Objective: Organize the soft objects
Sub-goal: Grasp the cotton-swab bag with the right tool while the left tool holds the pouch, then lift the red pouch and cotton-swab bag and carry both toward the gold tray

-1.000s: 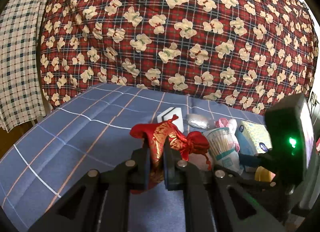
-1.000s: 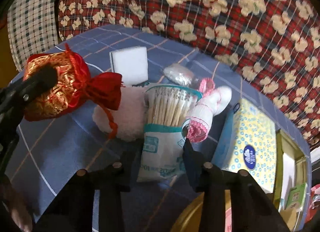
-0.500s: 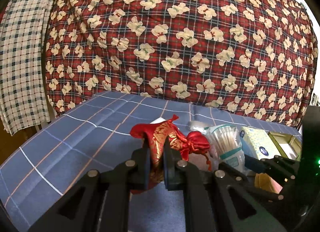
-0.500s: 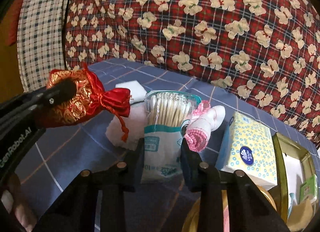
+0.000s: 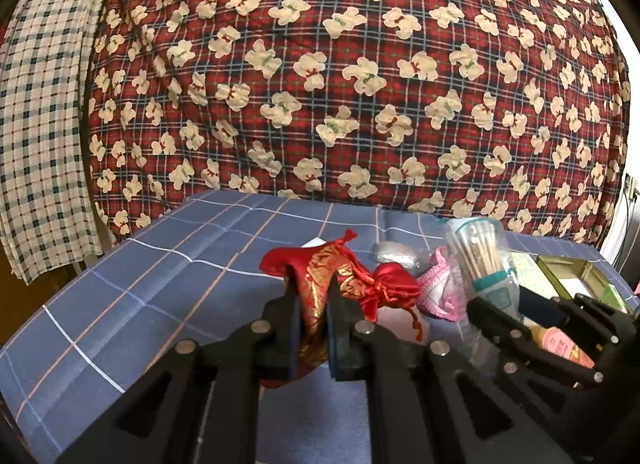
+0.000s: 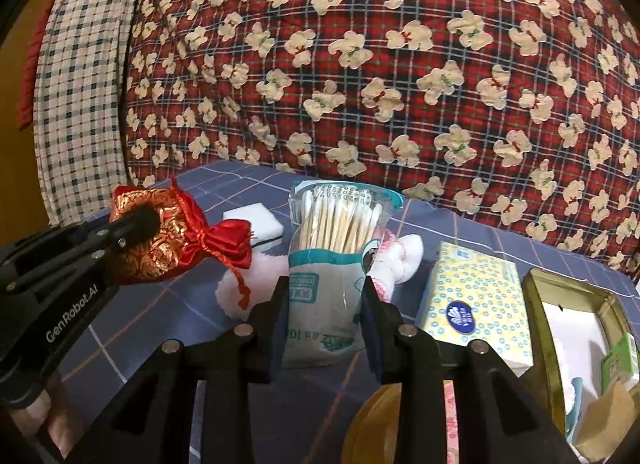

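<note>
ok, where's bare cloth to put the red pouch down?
Free: blue checked cloth left of the red pouch, out to the checked curtain. Crowded: right side, with swab bag, tissue pack and tin.

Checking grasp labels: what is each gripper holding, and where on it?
Left gripper is shut on the red pouch, pinching its gold-patterned body. Right gripper is shut on the cotton swab bag, gripping its lower half by the sides.
</note>
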